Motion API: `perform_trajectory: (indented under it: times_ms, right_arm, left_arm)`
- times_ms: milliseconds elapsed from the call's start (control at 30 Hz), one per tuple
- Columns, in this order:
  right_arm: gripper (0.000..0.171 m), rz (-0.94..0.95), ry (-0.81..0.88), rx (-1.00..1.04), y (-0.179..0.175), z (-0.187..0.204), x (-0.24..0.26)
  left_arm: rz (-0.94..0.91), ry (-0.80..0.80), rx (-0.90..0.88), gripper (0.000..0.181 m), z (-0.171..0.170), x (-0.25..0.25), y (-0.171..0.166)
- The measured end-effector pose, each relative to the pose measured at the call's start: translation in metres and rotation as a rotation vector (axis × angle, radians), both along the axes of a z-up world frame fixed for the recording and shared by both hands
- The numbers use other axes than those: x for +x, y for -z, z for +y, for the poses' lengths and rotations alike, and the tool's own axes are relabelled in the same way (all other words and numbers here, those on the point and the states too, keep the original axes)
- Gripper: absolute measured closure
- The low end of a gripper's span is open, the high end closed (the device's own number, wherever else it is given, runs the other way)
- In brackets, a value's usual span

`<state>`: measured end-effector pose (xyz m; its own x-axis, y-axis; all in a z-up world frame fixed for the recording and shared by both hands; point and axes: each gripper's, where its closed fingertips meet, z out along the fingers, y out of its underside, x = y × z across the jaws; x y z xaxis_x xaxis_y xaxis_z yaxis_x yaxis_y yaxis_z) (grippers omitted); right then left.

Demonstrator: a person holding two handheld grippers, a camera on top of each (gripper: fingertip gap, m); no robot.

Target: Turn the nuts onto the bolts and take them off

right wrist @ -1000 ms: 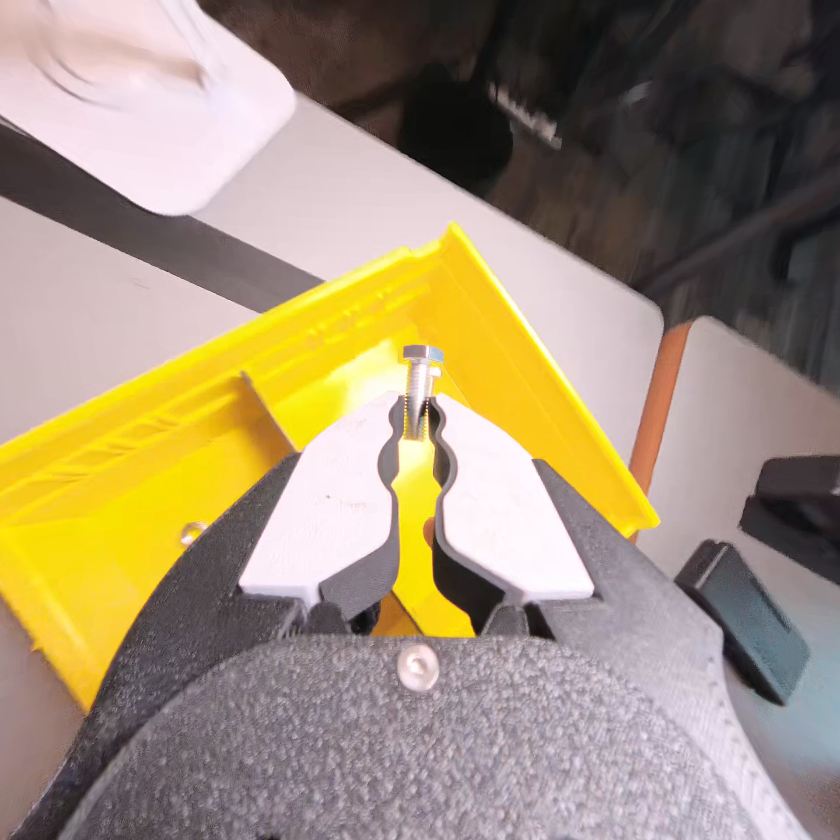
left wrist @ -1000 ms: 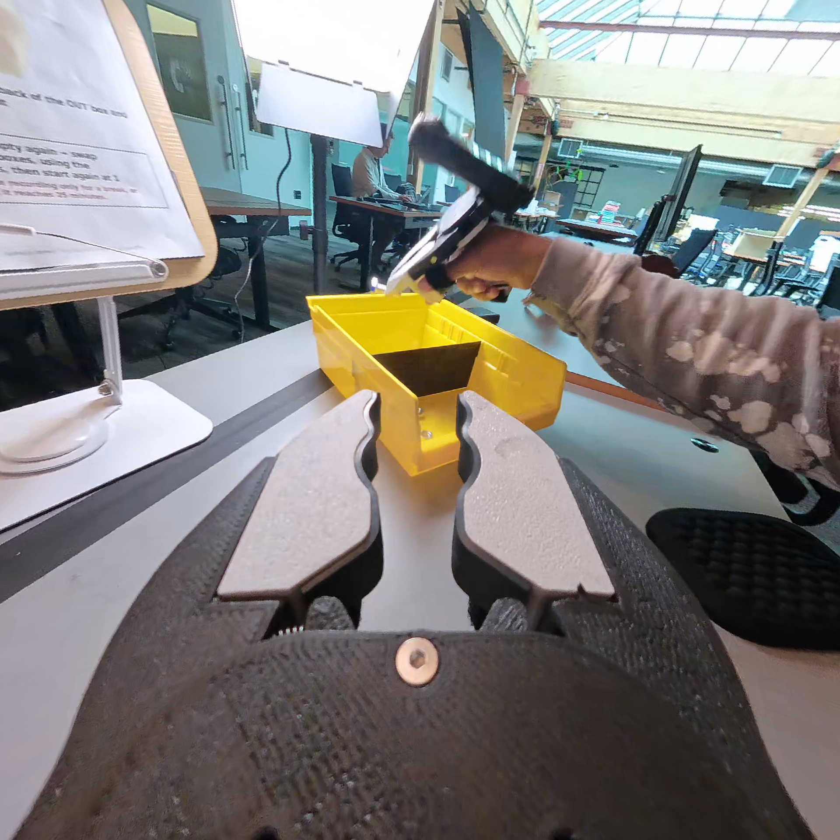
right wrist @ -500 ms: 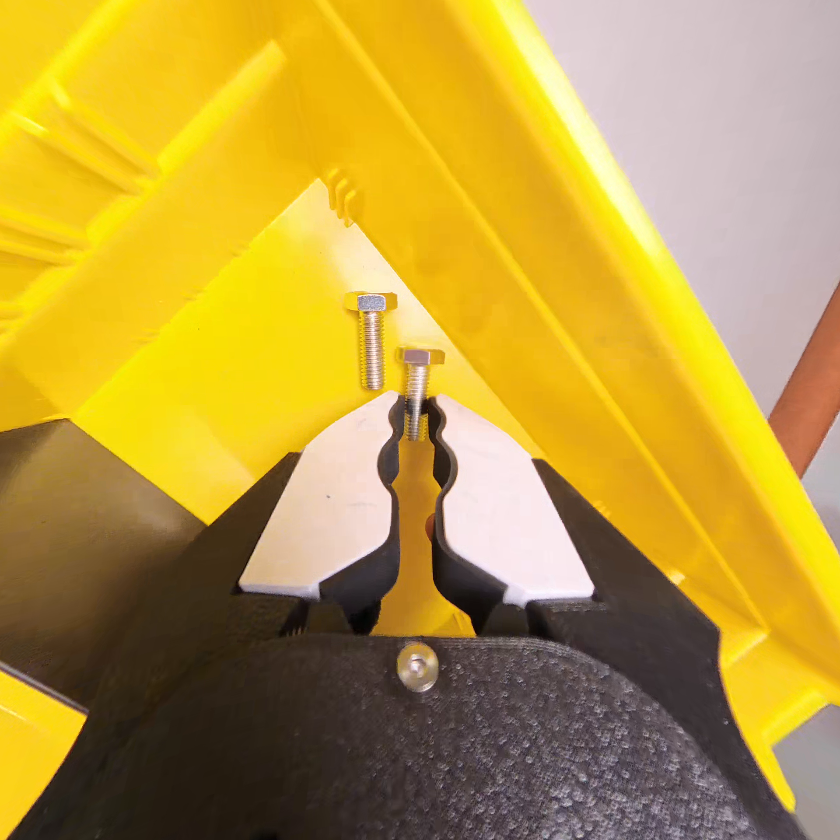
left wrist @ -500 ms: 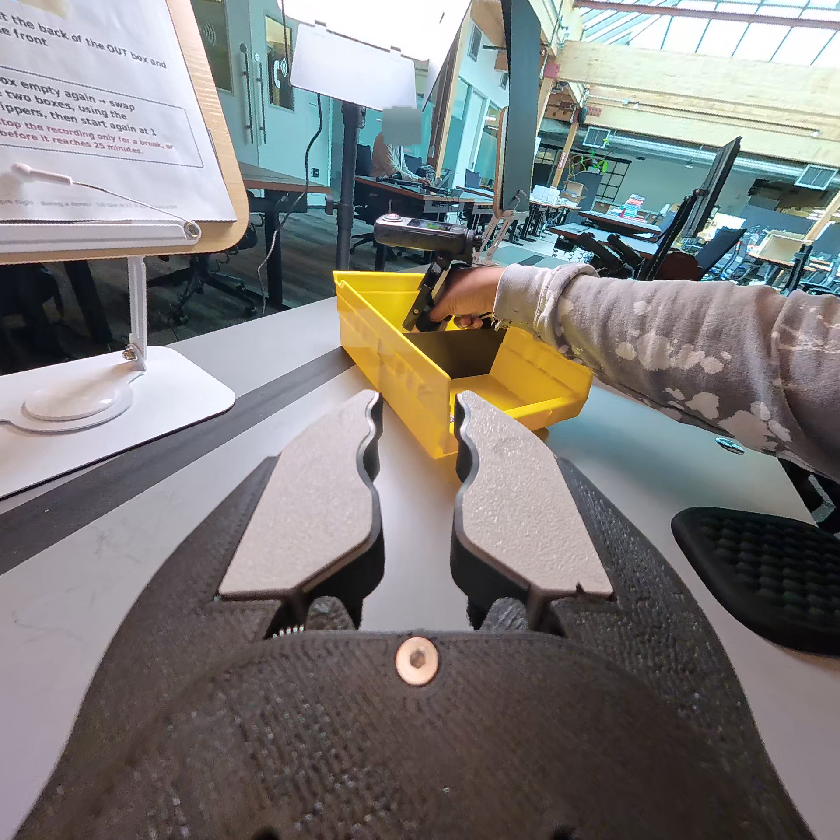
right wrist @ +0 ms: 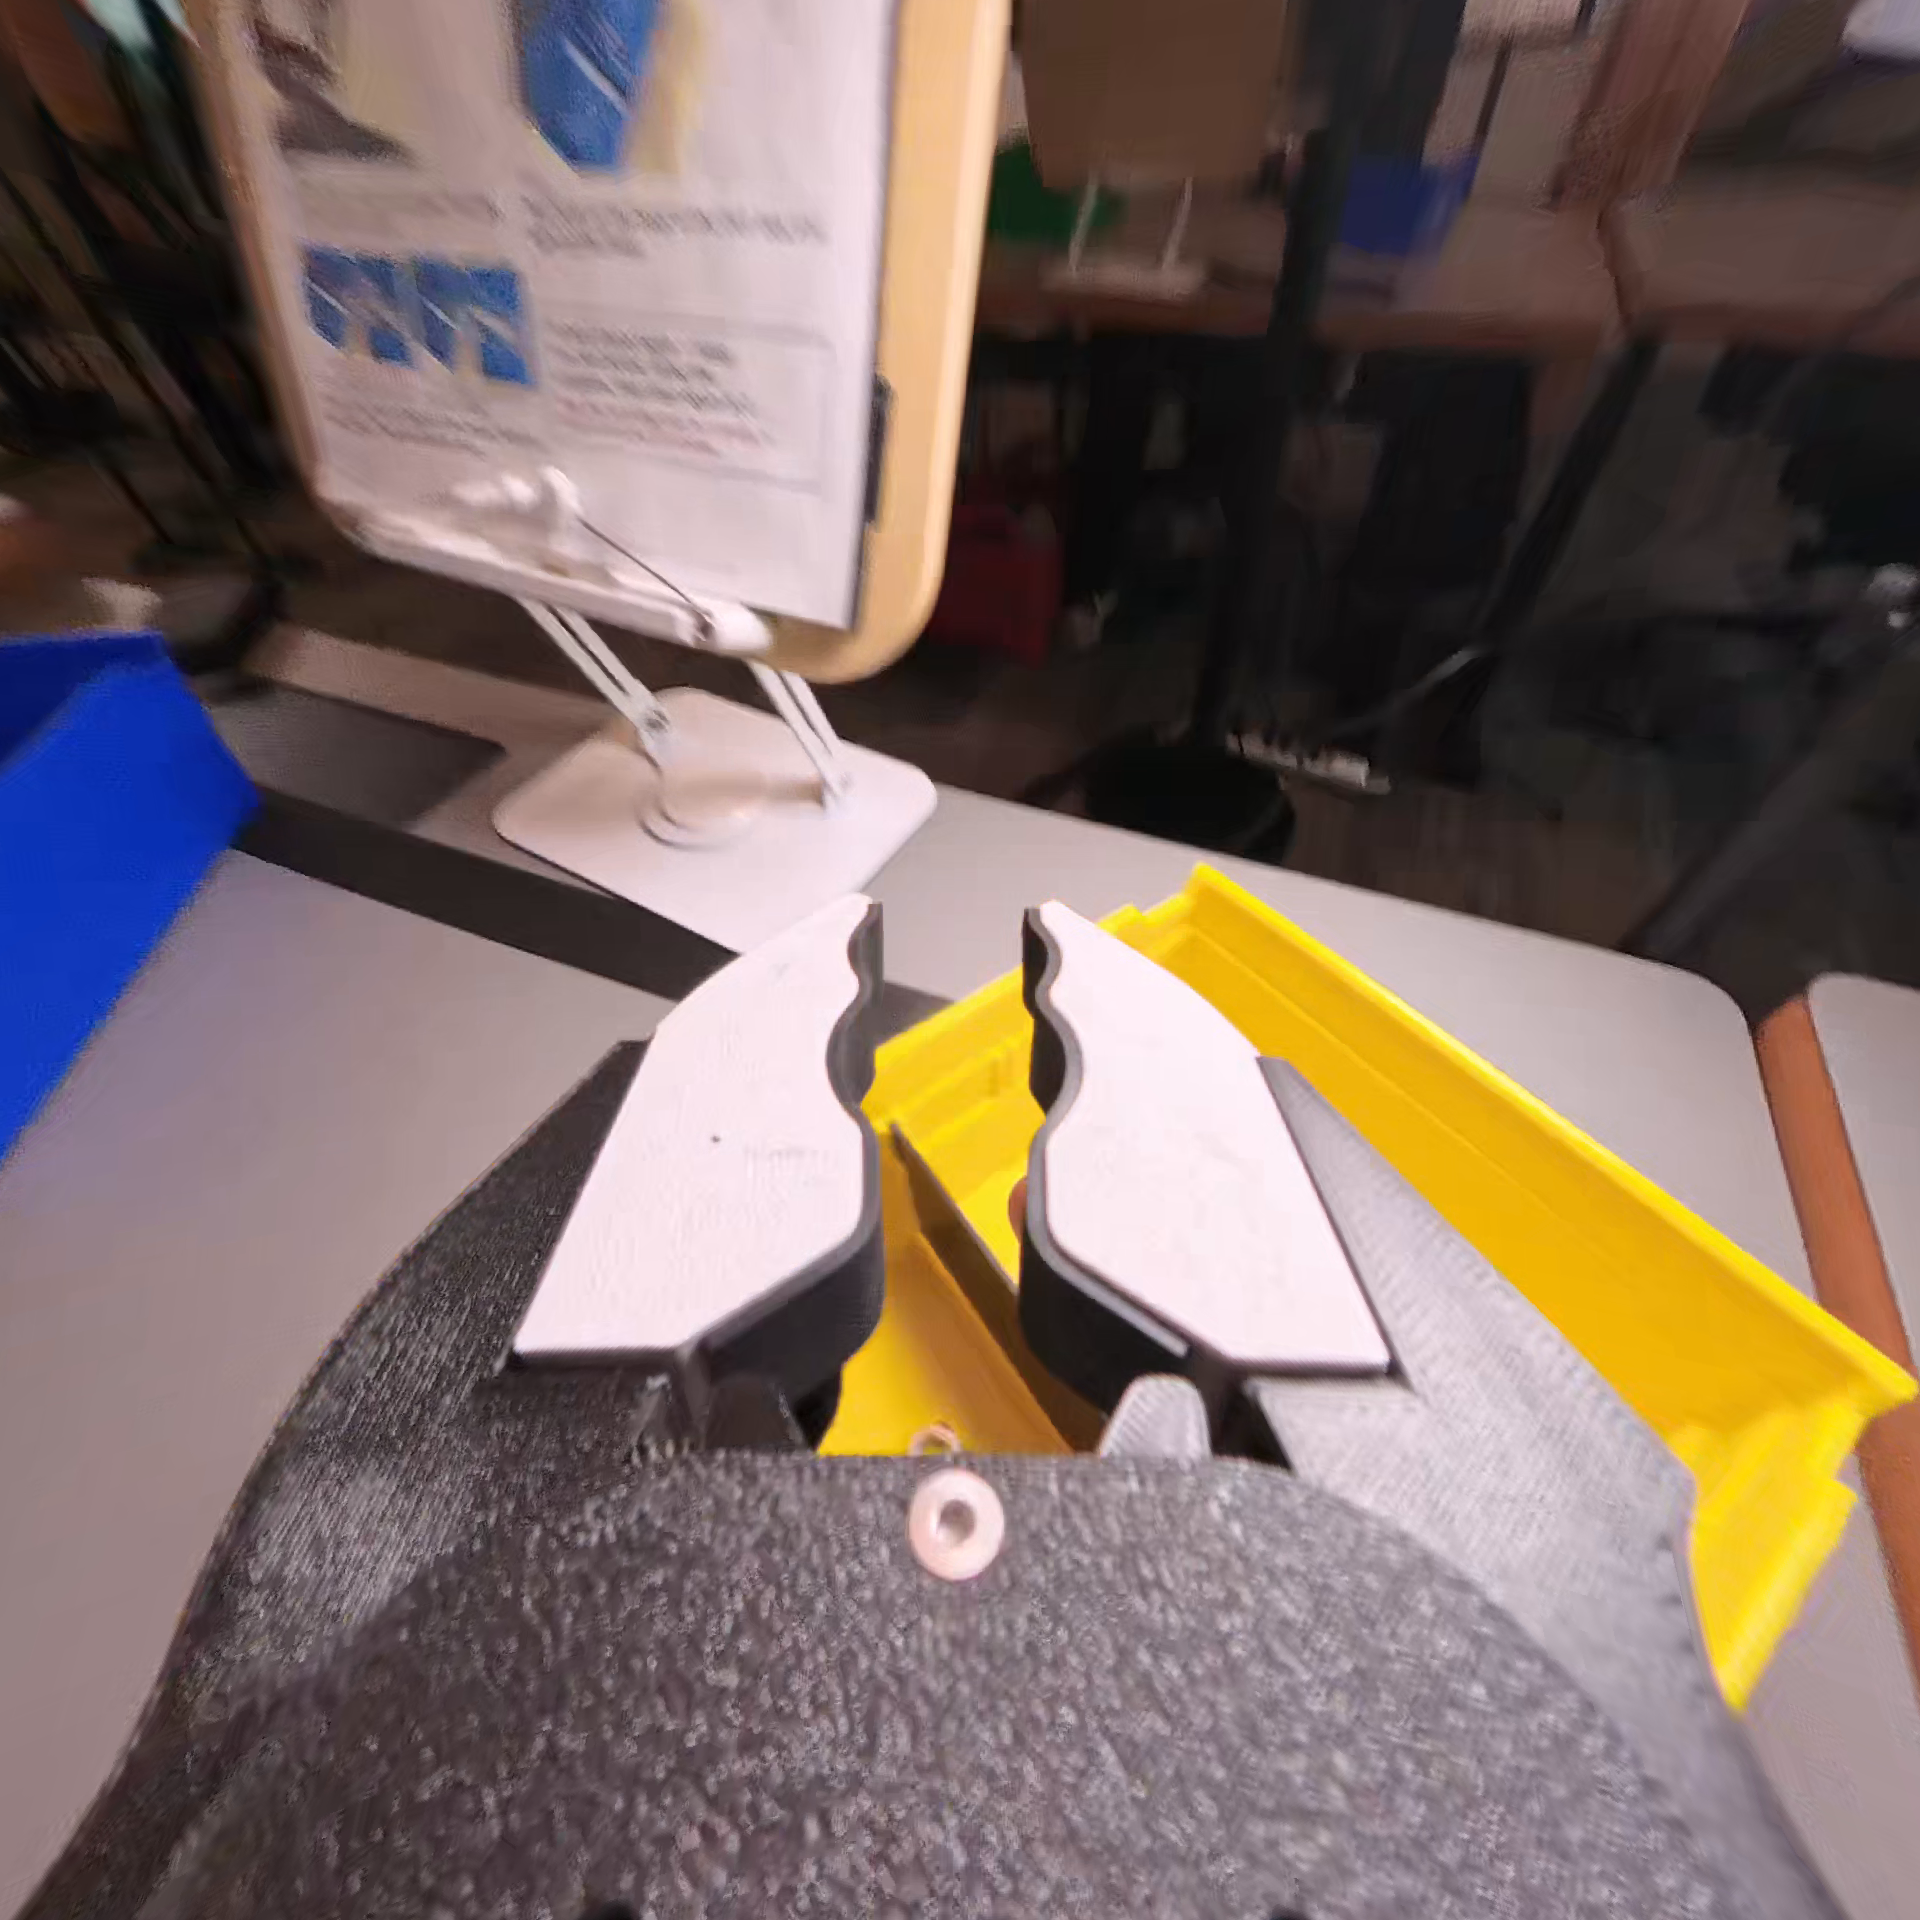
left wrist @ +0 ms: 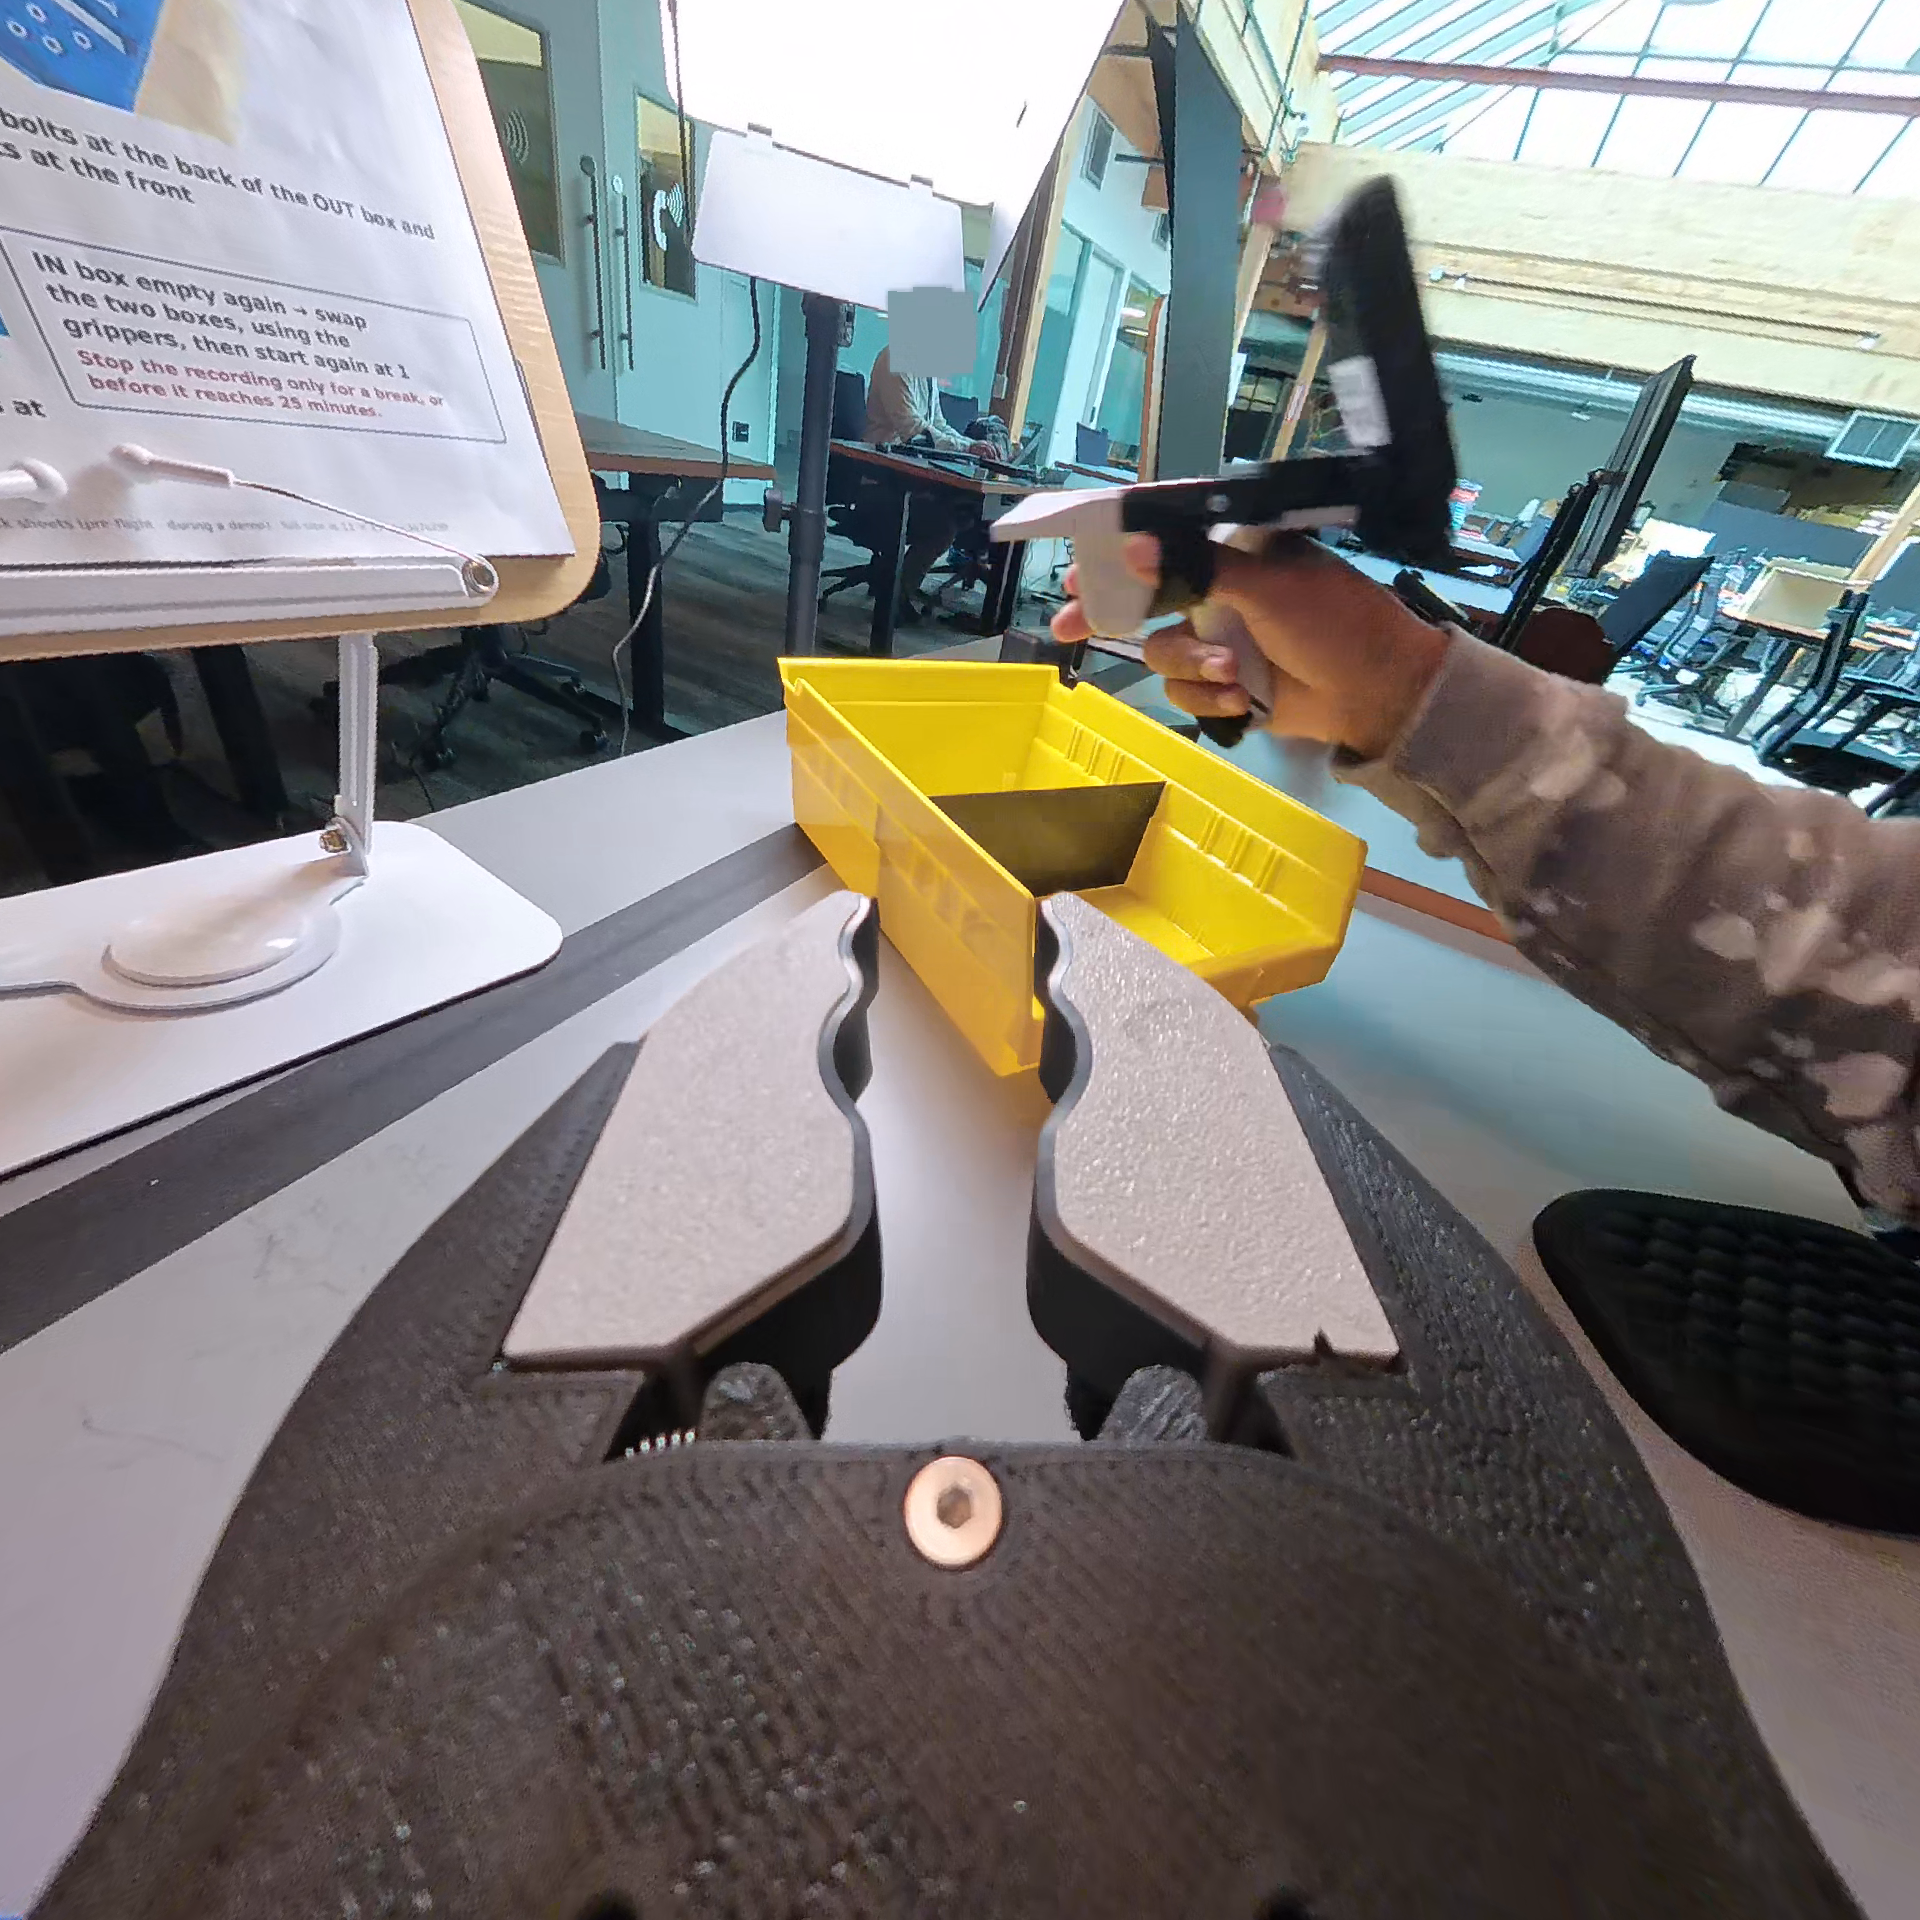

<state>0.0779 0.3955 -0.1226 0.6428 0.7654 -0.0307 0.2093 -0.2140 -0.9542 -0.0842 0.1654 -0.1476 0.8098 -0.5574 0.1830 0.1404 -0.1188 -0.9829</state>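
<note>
The left gripper (left wrist: 956, 935) is hanging low over the grey table (left wrist: 1455, 1049), its jaws a little apart with nothing between them. The right gripper (right wrist: 953, 925) is floating above the yellow bin (right wrist: 1455, 1195), jaws gaping and empty. A small nut (right wrist: 932, 1439) is lying in the bin's front part.
</note>
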Motion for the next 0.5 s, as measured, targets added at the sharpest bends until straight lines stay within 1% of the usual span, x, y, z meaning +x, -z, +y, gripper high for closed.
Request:
perform_trajectory:
  times_ms: [67,100,167,233,300,367,500]
  right_arm:
    - [0.146,0.157,-0.044,0.097,-0.022,-0.047,-0.009]
    - [0.147,0.222,-0.063,0.123,-0.026,-0.071,-0.013]
    - [0.147,0.3,-0.093,0.141,-0.02,-0.115,-0.021]
    - [0.146,0.328,-0.115,0.136,0.0,-0.149,-0.031]
    - [0.146,0.304,-0.125,0.144,0.024,-0.171,-0.04]
    - [0.146,0.273,-0.143,0.164,0.044,-0.184,-0.047]
    - [0.146,0.237,-0.202,0.172,0.059,-0.198,-0.06]
  left_arm:
    - [0.007,-0.013,0.02,0.155,-0.001,-0.003,-0.005]
    - [0.014,-0.021,0.027,0.156,-0.002,-0.005,-0.008]
    - [0.033,-0.044,0.036,0.156,-0.002,-0.013,-0.012]
    - [0.048,-0.08,0.042,0.156,-0.003,-0.026,-0.018]
    - [0.067,-0.133,0.04,0.156,-0.004,-0.048,-0.023]
    - [0.1,-0.201,0.021,0.156,-0.007,-0.078,-0.029]
    - [0.207,-0.376,-0.055,0.157,-0.01,-0.16,-0.044]
